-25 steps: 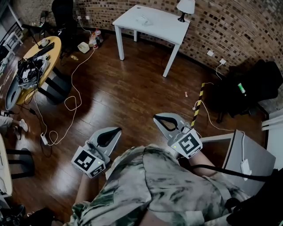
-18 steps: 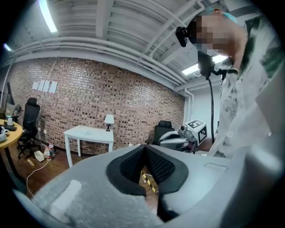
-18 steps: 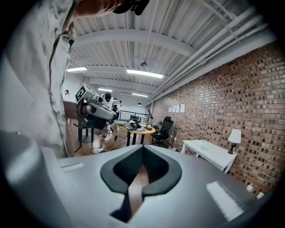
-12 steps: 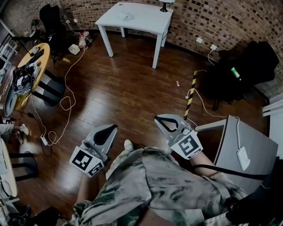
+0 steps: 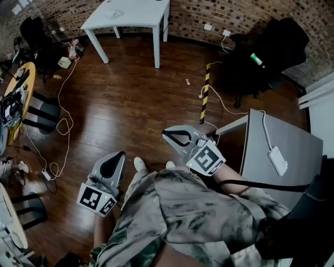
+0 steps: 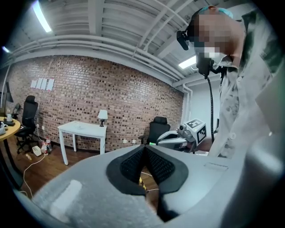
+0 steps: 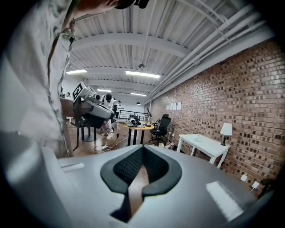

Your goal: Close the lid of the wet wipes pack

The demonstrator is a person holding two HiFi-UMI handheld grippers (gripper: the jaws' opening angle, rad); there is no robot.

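Dark plank floor (image 5: 130,99) spreads below; left claw (image 5: 119,155) and right claw (image 5: 167,135) are both pressed together, empty. No wet wipes pack shows, so first find it, perhaps on the white bench (image 5: 138,10).

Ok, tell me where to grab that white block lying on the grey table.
Probably across its two long sides, coming down from above with the right gripper, the nearer one. The white block lies flat on the grey table, and its cable leaves the far end, so keep off that.
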